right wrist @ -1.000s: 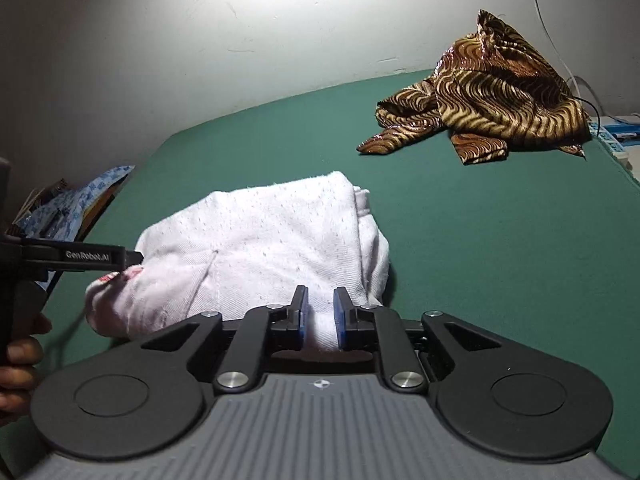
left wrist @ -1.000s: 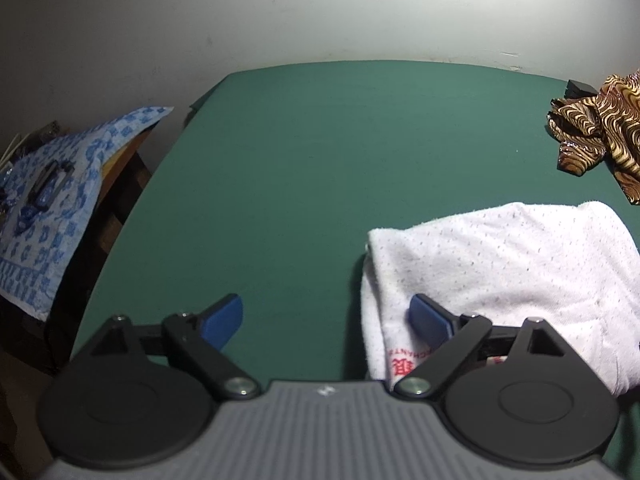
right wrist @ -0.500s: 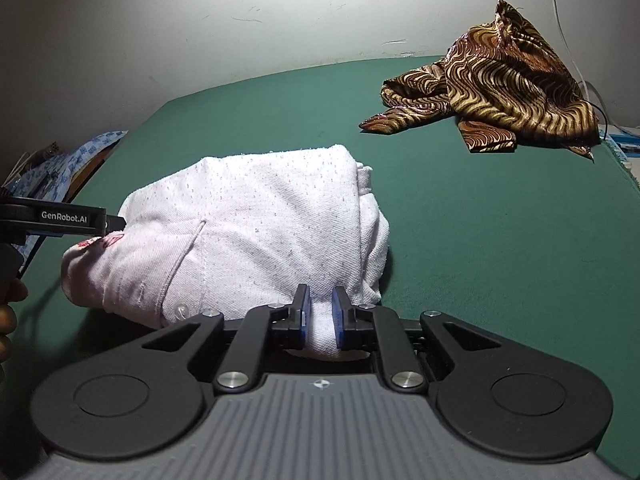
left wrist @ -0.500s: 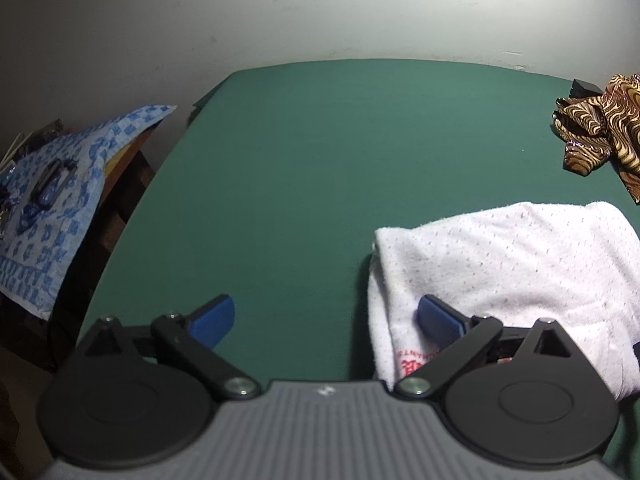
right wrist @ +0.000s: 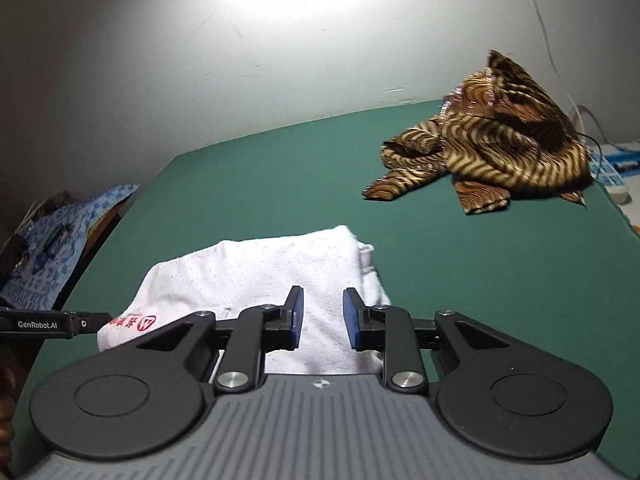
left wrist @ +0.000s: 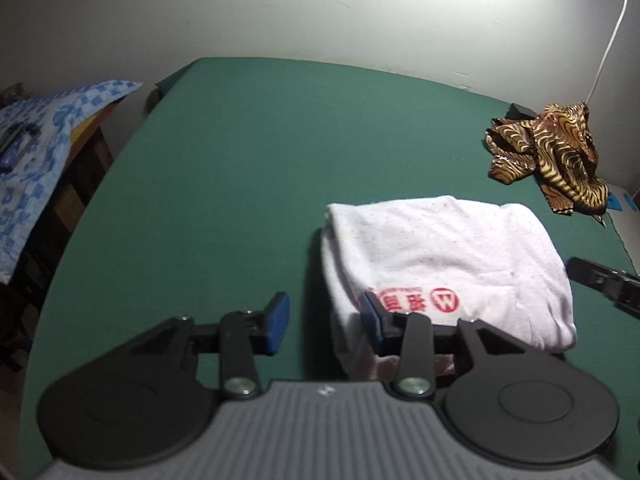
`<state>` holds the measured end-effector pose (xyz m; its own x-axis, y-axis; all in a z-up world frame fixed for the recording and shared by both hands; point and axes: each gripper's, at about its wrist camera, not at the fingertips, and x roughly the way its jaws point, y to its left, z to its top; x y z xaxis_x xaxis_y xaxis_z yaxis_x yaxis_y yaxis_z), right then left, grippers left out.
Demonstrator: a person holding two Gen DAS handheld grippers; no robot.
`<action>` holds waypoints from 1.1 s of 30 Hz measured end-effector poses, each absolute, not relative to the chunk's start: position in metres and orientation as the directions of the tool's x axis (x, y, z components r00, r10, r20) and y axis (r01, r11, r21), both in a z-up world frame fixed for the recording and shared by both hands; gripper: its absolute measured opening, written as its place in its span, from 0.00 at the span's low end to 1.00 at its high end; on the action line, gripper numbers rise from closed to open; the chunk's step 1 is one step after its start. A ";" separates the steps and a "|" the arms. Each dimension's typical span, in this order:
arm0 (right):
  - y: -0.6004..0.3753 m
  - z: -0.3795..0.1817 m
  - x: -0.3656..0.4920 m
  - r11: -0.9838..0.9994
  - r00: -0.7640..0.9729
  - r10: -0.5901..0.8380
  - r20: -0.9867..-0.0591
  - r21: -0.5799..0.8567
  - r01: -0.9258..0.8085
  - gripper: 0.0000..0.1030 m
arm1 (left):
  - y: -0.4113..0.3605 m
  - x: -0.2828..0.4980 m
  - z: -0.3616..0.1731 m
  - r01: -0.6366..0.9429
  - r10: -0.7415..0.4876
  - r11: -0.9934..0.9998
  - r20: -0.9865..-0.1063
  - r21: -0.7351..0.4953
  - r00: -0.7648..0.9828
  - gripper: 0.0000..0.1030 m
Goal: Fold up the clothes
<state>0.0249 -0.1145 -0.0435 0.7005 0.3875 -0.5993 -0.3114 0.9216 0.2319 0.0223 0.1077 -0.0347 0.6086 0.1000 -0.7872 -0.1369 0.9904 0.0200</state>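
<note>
Green felt table [left wrist: 248, 168] fills both views; its left edge curves away beside a blue patterned cloth [left wrist: 36, 148] draped off the table, its far edge meets the pale wall [left wrist: 280, 8]. Wide bare felt lies left of and beyond the white garment.

Folded white garment [left wrist: 436, 248] lies on the table toward its near edge, folded into a thick block, red printed logo [left wrist: 444, 300] at the near left corner. Its left fold edge is clean and straight; near edge bunches slightly. In the right wrist view the same garment [right wrist: 256, 276] shows a layered right edge.

Crumpled brown-and-gold striped garment [right wrist: 492, 152] sits near the table's far right corner, well apart from the white one; open felt between them.

Left gripper [left wrist: 324, 322]: jaws spread wide, holding nothing; right pad rests at the garment's near left corner by the logo, left pad over bare felt.

Right gripper [right wrist: 323, 318]: jaws parted a moderate gap, gripping nothing, both pads over the garment's near right portion. Contact with cloth unclear.
</note>
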 end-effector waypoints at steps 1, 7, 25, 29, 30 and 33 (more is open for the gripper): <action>-0.105 -0.046 0.028 0.915 0.692 0.401 -0.600 0.223 -0.337 0.24 | 0.105 0.021 -0.035 -0.129 0.092 0.992 -0.787 0.016 0.610 0.40; -0.087 -0.074 0.053 0.924 0.679 0.360 -0.640 0.146 -0.352 0.22 | 0.103 0.023 -0.046 -0.139 0.112 0.990 -0.782 0.033 0.613 0.66; -0.171 -0.070 0.052 0.923 0.682 0.378 -0.625 0.306 -0.231 0.48 | 0.147 0.009 -0.040 -0.113 -0.046 0.983 -0.784 -0.147 0.619 0.72; -0.186 -0.077 0.051 0.887 0.609 0.450 -0.653 0.409 -0.215 0.48 | 0.156 0.005 -0.039 -0.121 -0.084 0.972 -0.776 -0.203 0.626 0.79; -0.186 -0.080 0.051 0.880 0.598 0.460 -0.656 0.427 -0.209 0.49 | 0.158 0.004 -0.038 -0.125 -0.092 0.968 -0.773 -0.216 0.627 0.83; -0.184 -0.085 0.053 0.865 0.577 0.483 -0.659 0.463 -0.195 0.51 | 0.164 0.001 -0.037 -0.134 -0.115 0.958 -0.765 -0.255 0.633 0.85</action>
<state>0.0528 -0.1841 -0.0850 0.5769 0.4829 -0.6588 -0.1954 0.8647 0.4627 0.0009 0.1644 -0.0369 0.6333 -0.1153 -0.7653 -0.1338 0.9576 -0.2550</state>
